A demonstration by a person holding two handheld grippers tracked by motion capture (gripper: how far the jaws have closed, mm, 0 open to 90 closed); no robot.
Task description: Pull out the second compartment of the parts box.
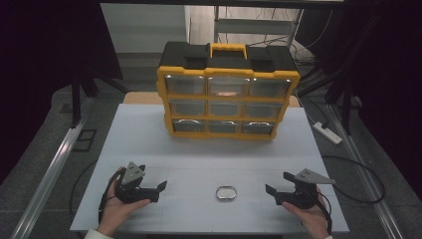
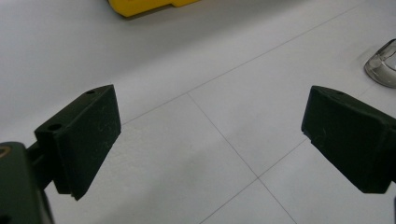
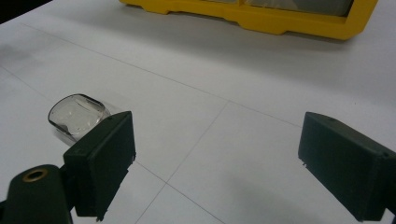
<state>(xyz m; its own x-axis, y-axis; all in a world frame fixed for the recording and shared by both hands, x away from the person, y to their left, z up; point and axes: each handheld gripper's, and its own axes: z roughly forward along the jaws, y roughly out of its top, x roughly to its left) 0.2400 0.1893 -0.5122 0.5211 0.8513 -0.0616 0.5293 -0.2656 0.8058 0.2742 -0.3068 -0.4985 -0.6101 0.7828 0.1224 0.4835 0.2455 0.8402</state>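
Note:
A yellow and black drawer organizer (image 1: 226, 94) stands at the back of the white table (image 1: 149, 144), its clear drawers facing me. A small clear plastic cup (image 1: 226, 192) sits near the front middle; the left gripper view catches its edge (image 2: 383, 63), and it lies at the left in the right gripper view (image 3: 77, 114). My left gripper (image 1: 158, 191) rests at the front left, held in a hand, jaws wide apart and empty (image 2: 210, 140). At the front right my right gripper (image 1: 276, 191) is open too, with bare table between its jaws (image 3: 215, 158). Both point toward the cup.
The organizer's yellow base (image 3: 261, 18) runs along the far side. A white power strip (image 1: 328, 133) and cables lie on the floor at the right. A metal rail (image 1: 54, 164) runs along the floor at the left. Dark curtains flank the table.

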